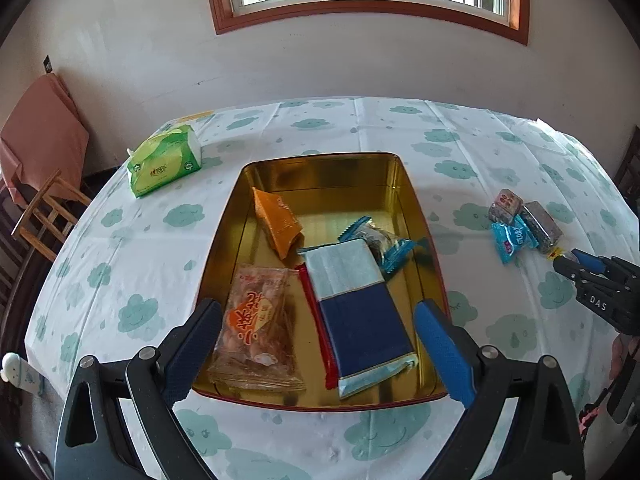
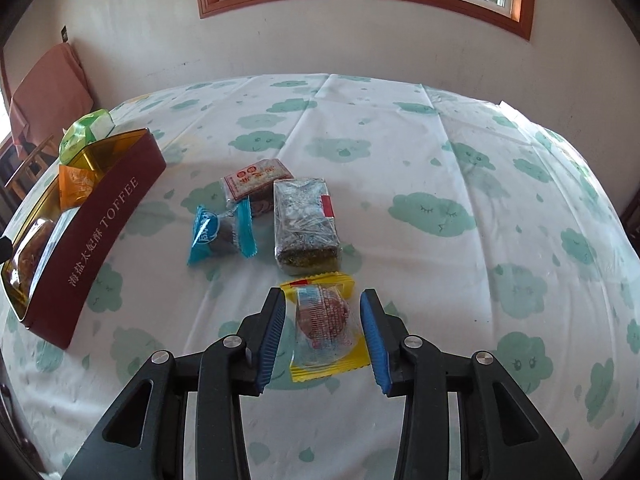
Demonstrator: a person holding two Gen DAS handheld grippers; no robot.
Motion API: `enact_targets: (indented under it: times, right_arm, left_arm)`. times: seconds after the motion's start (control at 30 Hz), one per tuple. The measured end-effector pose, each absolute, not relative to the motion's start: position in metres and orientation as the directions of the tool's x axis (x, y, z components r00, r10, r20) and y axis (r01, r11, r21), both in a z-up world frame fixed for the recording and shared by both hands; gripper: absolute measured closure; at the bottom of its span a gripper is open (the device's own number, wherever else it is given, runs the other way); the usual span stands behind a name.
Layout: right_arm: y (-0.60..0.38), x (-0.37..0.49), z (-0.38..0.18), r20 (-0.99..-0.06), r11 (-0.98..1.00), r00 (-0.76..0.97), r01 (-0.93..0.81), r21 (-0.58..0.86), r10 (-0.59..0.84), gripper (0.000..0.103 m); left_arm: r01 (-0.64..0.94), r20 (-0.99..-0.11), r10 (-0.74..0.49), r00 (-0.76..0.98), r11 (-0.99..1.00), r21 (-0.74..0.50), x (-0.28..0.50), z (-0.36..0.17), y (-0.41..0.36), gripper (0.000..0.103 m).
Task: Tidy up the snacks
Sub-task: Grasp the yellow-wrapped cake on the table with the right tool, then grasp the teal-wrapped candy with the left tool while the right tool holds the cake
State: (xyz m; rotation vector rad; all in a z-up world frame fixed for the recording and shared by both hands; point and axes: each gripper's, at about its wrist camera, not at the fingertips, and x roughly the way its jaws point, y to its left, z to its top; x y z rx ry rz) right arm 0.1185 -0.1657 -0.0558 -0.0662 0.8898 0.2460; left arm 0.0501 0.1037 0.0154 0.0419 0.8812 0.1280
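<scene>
A gold-lined toffee tin holds an orange packet, a pink snack bag, a blue and silver pack and a small blue-wrapped snack. My left gripper is open above the tin's near end, holding nothing. My right gripper is open with a yellow-edged snack lying on the cloth between its fingers. Beyond it lie a blue-wrapped snack, a red-labelled packet and a dark clear-wrapped block. The tin also shows at the left of the right wrist view.
A green tissue pack lies at the table's far left. A wooden chair with a pink cloth stands past the left edge. The wall and window are behind the table. The right gripper shows at the left wrist view's right edge.
</scene>
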Motion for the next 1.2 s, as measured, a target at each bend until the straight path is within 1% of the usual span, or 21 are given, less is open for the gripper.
enact_targets:
  times: [0.07,0.1,0.17,0.33,0.43,0.63,0.73,1.0,1.2]
  right_arm:
    - [-0.166,0.120,-0.058,-0.772,0.969,0.606,-0.242,0.051,0.192,0.064]
    - [-0.166,0.120,-0.059,-0.773,0.969,0.605,-0.244,0.050,0.192,0.067]
    - [-0.167,0.120,-0.060,-0.767,0.968,0.610,-0.247,0.055,0.199,0.068]
    - [-0.175,0.117,-0.058,-0.752,0.973,0.634,-0.226,0.047,0.183,0.073]
    - [-0.194,0.118,-0.059,-0.754,0.981,0.637,-0.186,0.052,0.161,0.073]
    - [-0.235,0.121,-0.059,-0.755,0.994,0.647,-0.094,0.060,0.107,0.073]
    - [-0.245,0.122,-0.060,-0.756,0.993,0.643,-0.078,0.092,0.121,0.072]
    - [-0.246,0.124,-0.061,-0.757,0.991,0.641,-0.081,0.103,0.131,0.071]
    - [-0.246,0.123,-0.061,-0.755,0.990,0.641,-0.081,0.111,0.137,0.071]
  left_arm:
    - [-0.073,-0.768,0.123,0.629,0.992,0.100,0.054,0.015,0.093,0.007]
    - [-0.061,-0.769,0.119,0.628,0.993,0.104,0.056,0.015,0.088,0.007]
    - [-0.035,-0.775,0.107,0.623,0.993,0.110,0.061,0.014,0.075,0.007]
    - [0.033,-0.792,0.043,0.608,0.996,0.080,0.073,0.012,0.044,0.007]
    - [0.068,-0.804,0.005,0.595,0.996,0.056,0.083,0.010,0.025,0.007]
    - [0.159,-0.806,-0.046,0.590,0.986,0.059,0.099,0.000,-0.017,0.007]
    - [0.199,-0.825,-0.082,0.560,0.979,0.038,0.113,-0.009,-0.032,0.008]
    - [0.238,-0.853,-0.122,0.507,0.971,0.003,0.150,-0.033,-0.050,0.009]
    - [0.220,-0.864,-0.118,0.489,0.975,-0.008,0.172,-0.046,-0.051,0.010]
